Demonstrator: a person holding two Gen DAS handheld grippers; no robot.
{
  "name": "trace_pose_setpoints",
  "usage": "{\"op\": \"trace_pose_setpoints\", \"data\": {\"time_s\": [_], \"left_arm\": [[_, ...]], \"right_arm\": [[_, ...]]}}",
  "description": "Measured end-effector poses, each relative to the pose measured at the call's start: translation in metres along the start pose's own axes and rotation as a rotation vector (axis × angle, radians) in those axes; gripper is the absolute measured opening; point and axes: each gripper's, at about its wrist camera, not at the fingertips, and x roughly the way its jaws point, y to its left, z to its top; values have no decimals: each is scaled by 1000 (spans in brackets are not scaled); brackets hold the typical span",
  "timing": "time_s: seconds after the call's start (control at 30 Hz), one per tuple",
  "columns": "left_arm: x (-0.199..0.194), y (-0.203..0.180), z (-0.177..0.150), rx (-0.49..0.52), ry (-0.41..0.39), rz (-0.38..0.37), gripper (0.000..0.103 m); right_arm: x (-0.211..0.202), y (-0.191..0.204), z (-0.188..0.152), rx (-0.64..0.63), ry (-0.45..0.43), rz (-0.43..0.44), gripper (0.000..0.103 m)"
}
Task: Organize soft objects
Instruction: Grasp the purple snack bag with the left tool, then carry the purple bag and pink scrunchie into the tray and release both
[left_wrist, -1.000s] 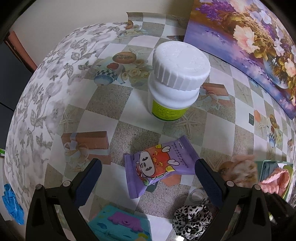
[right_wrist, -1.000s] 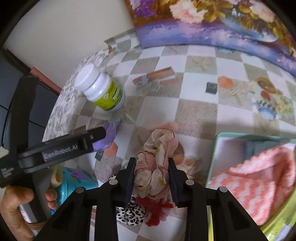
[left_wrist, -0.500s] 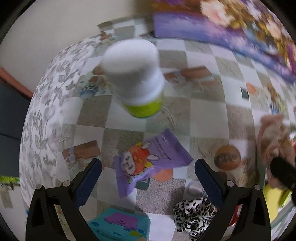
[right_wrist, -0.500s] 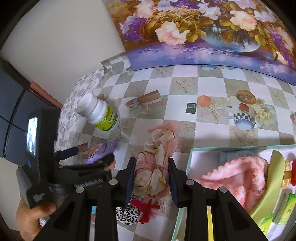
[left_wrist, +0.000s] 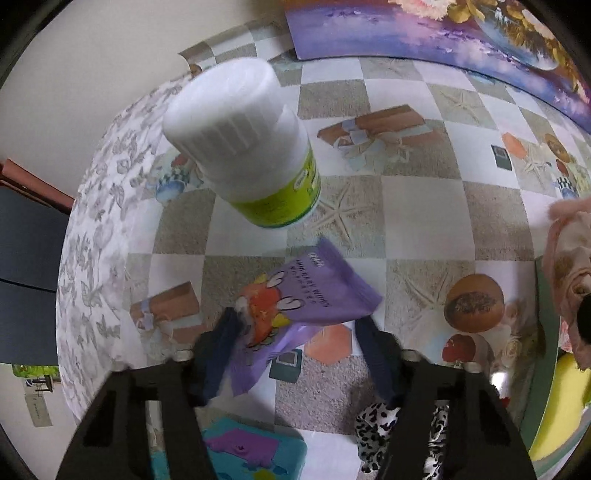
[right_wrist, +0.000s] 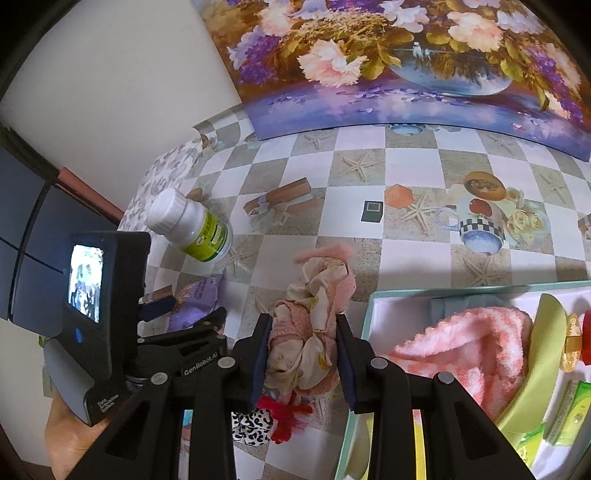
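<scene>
My right gripper (right_wrist: 301, 328) is shut on a bundle of pink and cream scrunchies (right_wrist: 314, 317), held above the table just left of a teal box (right_wrist: 364, 325) that holds a pink fluffy towel (right_wrist: 476, 339). My left gripper (left_wrist: 295, 332) has its fingers close around a purple wet-wipes packet (left_wrist: 306, 302), also visible in the right wrist view (right_wrist: 197, 299); the jaws are blurred. A leopard-print scrunchie (left_wrist: 373, 432) and a red scrunchie (right_wrist: 284, 417) lie on the table below the grippers.
A white pill bottle with a green label (left_wrist: 251, 147) stands on the checkered tablecloth (left_wrist: 424, 206) beyond the packet. A turquoise case (left_wrist: 251, 450) lies near the front edge. A flower painting (right_wrist: 406, 55) leans at the back. The box also holds green and yellow items (right_wrist: 546, 350).
My left gripper's jaws have narrowed from wide open to close around the purple packet. My right gripper has lifted the scrunchie bundle and moved towards the teal box.
</scene>
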Motion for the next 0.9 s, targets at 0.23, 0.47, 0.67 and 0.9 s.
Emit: {"op": "trace_pose_setpoints", "data": {"time_s": [0.23,0.47,0.67,0.9], "left_arm": [[0,13,2,-51,-25,-11,27],[-5,17,2,-88,-34,-66,25],[-19,22,0,-130,-52,-122,23],[-54,19,-3,-157,-103,-188,22]], "right_arm": [[2,-4,-1,11,6,-2,35],[-3,-8,-1,22,0,1,35],[-16,-12,0,35,-19,12,35],[-43,-22,-2,53,-47,12,35]]}}
